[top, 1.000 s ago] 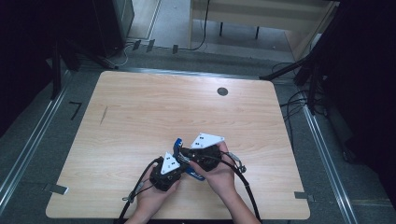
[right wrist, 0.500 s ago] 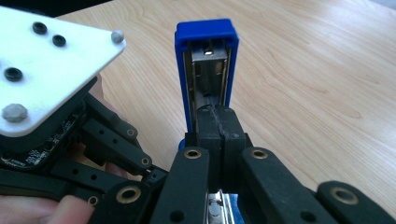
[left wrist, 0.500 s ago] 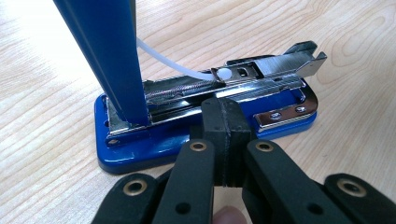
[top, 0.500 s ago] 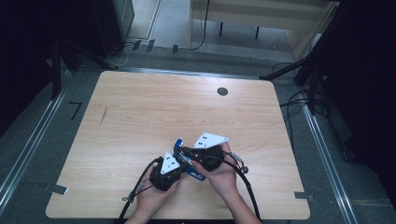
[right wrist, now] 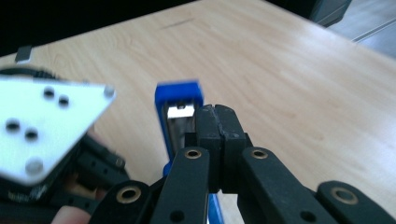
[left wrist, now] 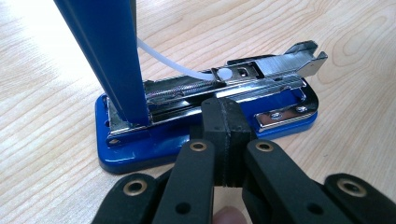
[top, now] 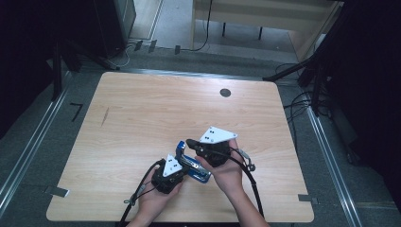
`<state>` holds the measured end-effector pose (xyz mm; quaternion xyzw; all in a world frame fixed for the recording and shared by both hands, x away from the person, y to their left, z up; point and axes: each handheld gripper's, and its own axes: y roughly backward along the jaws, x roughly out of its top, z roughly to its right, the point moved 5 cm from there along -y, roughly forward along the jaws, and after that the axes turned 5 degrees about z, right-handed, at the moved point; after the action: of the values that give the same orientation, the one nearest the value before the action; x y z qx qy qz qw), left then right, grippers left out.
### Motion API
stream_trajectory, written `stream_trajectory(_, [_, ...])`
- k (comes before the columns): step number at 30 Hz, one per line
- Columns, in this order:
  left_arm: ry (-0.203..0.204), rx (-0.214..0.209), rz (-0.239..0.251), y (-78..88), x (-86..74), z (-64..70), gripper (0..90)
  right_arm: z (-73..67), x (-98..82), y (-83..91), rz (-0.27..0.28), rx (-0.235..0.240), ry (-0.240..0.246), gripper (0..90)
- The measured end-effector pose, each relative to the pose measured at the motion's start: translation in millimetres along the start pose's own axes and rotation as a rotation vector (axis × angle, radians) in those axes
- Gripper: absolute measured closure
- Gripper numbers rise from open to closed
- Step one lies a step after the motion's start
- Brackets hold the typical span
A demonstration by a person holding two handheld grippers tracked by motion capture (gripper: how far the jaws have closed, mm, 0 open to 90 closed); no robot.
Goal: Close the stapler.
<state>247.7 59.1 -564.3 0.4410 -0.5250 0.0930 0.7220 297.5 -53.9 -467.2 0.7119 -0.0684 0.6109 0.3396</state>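
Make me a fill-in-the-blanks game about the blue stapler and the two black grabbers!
1. The stapler has a base coloured ____.
2. The stapler's top cover is swung ____, so the metal staple track shows.
3. The jaws of the left gripper are ____.
4. The stapler rests on a table made of ____.

Missing words: blue; up (open); shut; wood

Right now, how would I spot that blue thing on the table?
Look at the near edge of the wooden table, between the two hands. The blue stapler lies there with its blue lid swung up, baring a shiny metal track, the one colourful thing among black fingers.
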Motion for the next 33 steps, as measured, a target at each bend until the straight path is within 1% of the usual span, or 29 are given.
stream_trajectory(1, [0.001,0.001,0.001,-0.1,0.0,0.1,90.0,0.0,0.0,0.0,0.0,0.0,0.0,90.0])
stream_trajectory(4, [-0.003,-0.001,-0.002,0.3,-0.2,0.1,90.0,0.1,11.6,-3.3,0.017,-0.016,-0.005,90.0])
stream_trajectory(7, [-0.003,-0.001,-0.002,0.3,-0.2,0.3,90.0,-1.0,16.4,-5.6,0.02,-0.016,-0.001,90.0])
stream_trajectory(10, [-0.003,-0.004,-0.001,0.2,-0.2,0.3,90.0,-6.0,22.7,-9.4,0.022,-0.003,0.013,90.0])
stream_trajectory(13, [-0.004,-0.008,-0.002,0.5,-0.4,0.4,90.0,-9.4,24.9,-11.6,0.018,0.005,0.022,90.0])
stream_trajectory(14, [-0.003,-0.009,-0.002,0.7,-0.5,0.2,90.0,-11.7,25.5,-13.4,0.018,0.015,0.026,90.0])
stream_trajectory(20, [-0.002,-0.009,-0.002,0.8,-0.5,0.1,90.0,-15.8,22.7,-15.4,0.009,0.032,0.04,90.0])
stream_trajectory(24, [-0.003,-0.008,-0.002,0.8,-0.5,0.2,90.0,-17.4,20.3,-12.6,0.004,0.03,0.056,90.0])
stream_trajectory(28, [-0.006,-0.01,-0.001,0.8,-0.6,0.5,90.0,-17.6,15.1,-9.4,0.002,0.033,0.053,90.0])
stream_trajectory(33, [-0.011,-0.01,-0.002,1.1,-0.8,0.8,90.0,-13.5,3.8,-3.2,-0.007,0.026,0.04,90.0])
